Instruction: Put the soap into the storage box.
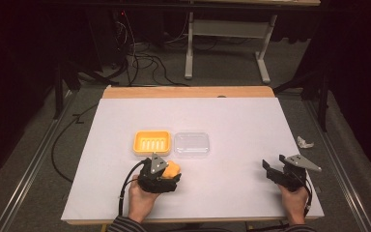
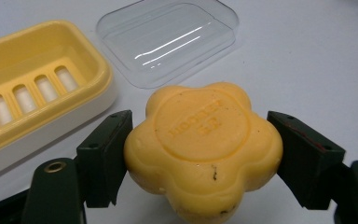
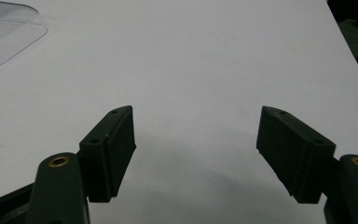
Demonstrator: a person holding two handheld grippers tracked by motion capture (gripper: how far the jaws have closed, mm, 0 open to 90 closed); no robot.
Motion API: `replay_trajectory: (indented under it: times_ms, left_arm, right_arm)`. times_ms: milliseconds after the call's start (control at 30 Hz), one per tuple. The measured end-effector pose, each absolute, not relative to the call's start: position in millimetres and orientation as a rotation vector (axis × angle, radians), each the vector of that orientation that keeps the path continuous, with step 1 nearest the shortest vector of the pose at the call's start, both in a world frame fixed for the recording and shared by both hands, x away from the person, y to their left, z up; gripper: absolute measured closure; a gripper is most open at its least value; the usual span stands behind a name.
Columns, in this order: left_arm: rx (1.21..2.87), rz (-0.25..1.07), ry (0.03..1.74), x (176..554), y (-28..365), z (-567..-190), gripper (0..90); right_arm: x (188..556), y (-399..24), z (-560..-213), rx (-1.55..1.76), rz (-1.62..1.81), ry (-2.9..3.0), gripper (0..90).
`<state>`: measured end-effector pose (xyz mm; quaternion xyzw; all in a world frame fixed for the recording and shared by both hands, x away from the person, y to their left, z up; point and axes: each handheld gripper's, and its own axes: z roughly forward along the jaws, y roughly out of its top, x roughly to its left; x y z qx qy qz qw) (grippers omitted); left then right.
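Jaws of the left gripper [image 2: 200, 154] squeeze the flower-shaped soap [image 2: 203, 147] from both sides. From the soap, the yellow soap dish [image 2: 81, 70] lies just ahead and left. Right gripper [image 3: 196, 154] jaws gape wide, holding nothing, well away from the soap.

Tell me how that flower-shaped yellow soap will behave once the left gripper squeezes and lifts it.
The soap looks solid, so it should stay stiff. Its glossy, rounded lobes meet the left gripper at narrow spots, so it may slip or twist. Nicks on its surface suggest the jaws could dent it.
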<state>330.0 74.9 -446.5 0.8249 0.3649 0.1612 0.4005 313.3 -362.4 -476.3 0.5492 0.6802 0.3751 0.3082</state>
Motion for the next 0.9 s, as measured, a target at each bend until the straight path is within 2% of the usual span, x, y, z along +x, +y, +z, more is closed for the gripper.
replay_trajectory:
  times_ms: [900]
  left_arm:
    - [2.034,0.431,0.961,340,96,-427,26.0]
  right_arm:
    - [312,-363,-476,1.458,1.006,1.784,28.3]
